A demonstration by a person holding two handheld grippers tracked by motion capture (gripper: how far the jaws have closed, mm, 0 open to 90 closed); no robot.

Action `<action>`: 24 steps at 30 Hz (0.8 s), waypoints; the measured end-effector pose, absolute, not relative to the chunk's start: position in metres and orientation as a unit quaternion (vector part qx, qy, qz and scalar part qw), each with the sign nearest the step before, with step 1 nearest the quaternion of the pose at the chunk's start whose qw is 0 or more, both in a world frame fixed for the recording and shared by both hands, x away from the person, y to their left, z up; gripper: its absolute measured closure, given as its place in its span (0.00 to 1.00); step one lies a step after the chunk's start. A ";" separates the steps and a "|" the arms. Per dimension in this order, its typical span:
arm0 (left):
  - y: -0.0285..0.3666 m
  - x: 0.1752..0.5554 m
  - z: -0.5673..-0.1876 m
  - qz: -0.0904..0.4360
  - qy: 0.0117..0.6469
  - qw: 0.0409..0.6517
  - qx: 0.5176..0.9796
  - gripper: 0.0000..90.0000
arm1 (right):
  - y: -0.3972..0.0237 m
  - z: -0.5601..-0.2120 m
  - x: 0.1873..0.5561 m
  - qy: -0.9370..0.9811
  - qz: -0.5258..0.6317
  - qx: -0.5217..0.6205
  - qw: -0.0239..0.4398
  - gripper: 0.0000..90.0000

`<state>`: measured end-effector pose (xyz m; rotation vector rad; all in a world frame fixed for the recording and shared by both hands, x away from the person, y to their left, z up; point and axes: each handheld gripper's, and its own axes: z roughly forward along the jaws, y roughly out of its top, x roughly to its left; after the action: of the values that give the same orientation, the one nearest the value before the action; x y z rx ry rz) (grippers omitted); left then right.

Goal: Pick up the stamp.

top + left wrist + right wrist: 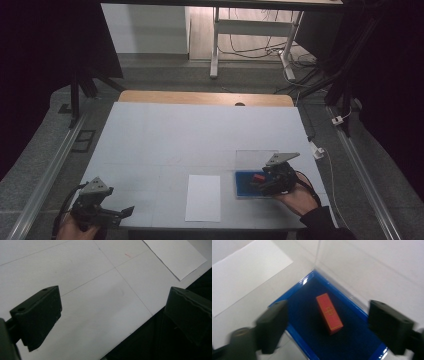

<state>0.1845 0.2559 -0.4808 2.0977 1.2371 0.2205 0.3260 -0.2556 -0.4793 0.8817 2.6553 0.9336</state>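
A small red box point(329, 313) with gold lines lies flat on the dark blue lining of a clear-walled case point(297, 290). In the high view the case point(245, 185) sits at the table's front right, with the red box point(258, 177) just under my right gripper point(257, 186). That right gripper point(329, 325) hovers over the case, open, its jaws wide on either side of the box and not touching it. My left gripper point(127, 211) rests low at the front left edge, open and empty point(112, 315). A white sheet of paper point(203, 197) lies between the two.
The table point(200, 130) is covered in white with faint seam lines. Its front edge point(140, 325) runs just under my left gripper. The case's clear lid point(256, 157) stands open behind the blue tray. Desk legs and cables sit on the floor beyond the table.
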 end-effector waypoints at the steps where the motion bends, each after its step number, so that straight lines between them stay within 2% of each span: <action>1: 0.256 0.184 -0.481 0.085 0.476 0.341 0.807 0.02 | -0.255 -0.479 0.327 0.898 0.313 0.294 0.093 0.37; 5: 0.256 0.185 -0.481 0.085 0.476 0.340 0.807 0.02 | -0.257 -0.477 0.330 0.903 0.314 0.282 0.081 0.54; 7: 0.256 0.185 -0.481 0.085 0.476 0.340 0.807 0.02 | -0.258 -0.477 0.331 0.903 0.319 0.278 0.079 0.60; 8: 0.256 0.185 -0.481 0.085 0.476 0.340 0.807 0.02 | -0.258 -0.477 0.331 0.903 0.319 0.278 0.079 0.60; 9: 0.256 0.185 -0.481 0.085 0.476 0.340 0.806 0.02 | -0.258 -0.477 0.332 0.904 0.321 0.273 0.075 0.66; 11: 0.256 0.185 -0.481 0.085 0.476 0.339 0.807 0.02 | -0.257 -0.477 0.333 0.907 0.318 0.266 0.074 0.71; 20: 0.256 0.185 -0.481 0.084 0.478 0.339 0.806 0.02 | -0.256 -0.477 0.334 0.910 0.316 0.259 0.076 0.88; 24: 0.256 0.185 -0.481 0.084 0.478 0.339 0.806 0.02 | -0.255 -0.476 0.334 0.911 0.312 0.258 0.080 0.89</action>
<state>0.1849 0.2560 -0.4811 2.0979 1.2448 0.2200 0.3338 -0.2549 -0.4762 0.7707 2.7249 0.9338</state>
